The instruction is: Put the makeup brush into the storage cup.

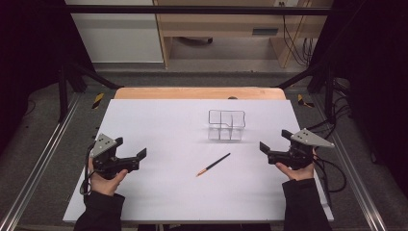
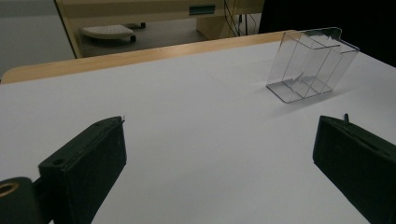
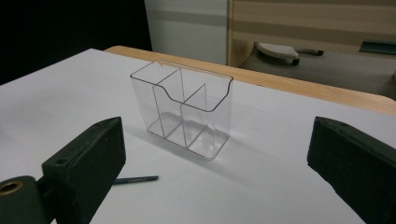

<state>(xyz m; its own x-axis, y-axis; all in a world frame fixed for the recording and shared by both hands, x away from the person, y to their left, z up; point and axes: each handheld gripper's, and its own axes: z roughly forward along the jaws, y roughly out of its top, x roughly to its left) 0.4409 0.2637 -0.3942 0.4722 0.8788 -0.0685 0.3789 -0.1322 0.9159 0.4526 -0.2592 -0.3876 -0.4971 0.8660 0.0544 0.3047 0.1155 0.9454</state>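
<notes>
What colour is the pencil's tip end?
Orange, on a dark pencil; the high view shows it best.

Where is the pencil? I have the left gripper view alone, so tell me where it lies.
Observer: The pencil lies flat on the white table, on the person's side of the clear organizer and apart from it.
Operator: Now report the right hand-held gripper.
Observer: The right hand-held gripper is open at the table's right side, its jaws turned toward the middle of the table and holding nothing.
</notes>
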